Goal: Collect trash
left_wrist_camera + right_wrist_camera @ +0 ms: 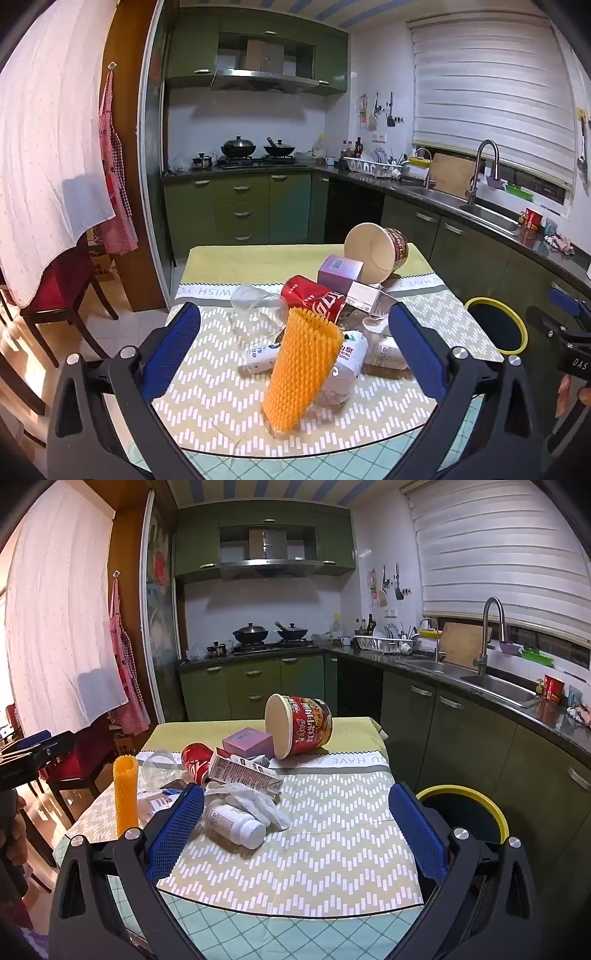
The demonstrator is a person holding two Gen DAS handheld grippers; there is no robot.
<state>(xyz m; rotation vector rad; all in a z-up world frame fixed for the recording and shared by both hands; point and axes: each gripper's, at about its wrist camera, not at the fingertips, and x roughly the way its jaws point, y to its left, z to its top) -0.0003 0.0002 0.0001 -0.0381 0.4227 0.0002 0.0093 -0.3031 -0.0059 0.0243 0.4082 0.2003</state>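
Observation:
Trash lies in a heap on the table: an orange foam net sleeve [304,369] [125,794], a crushed red cola can [314,301] [197,760], a noodle cup [376,251] [299,725] on its side, a purple box [340,273] [247,742], a carton [245,773], a white bottle [236,823], a plastic bottle [343,365] and a clear plastic cup [258,304]. A yellow-rimmed bin [496,325] [465,812] stands right of the table. My left gripper [295,354] is open, short of the orange sleeve. My right gripper [295,827] is open over the mat, with nothing between its fingers.
The table [332,849] carries a zigzag mat over a checked cloth. Green kitchen cabinets and a sink counter [498,690] run along the back and right. A chair [62,288] and a hanging white cloth [48,147] are at the left. A person's hand [569,391] shows at the edge.

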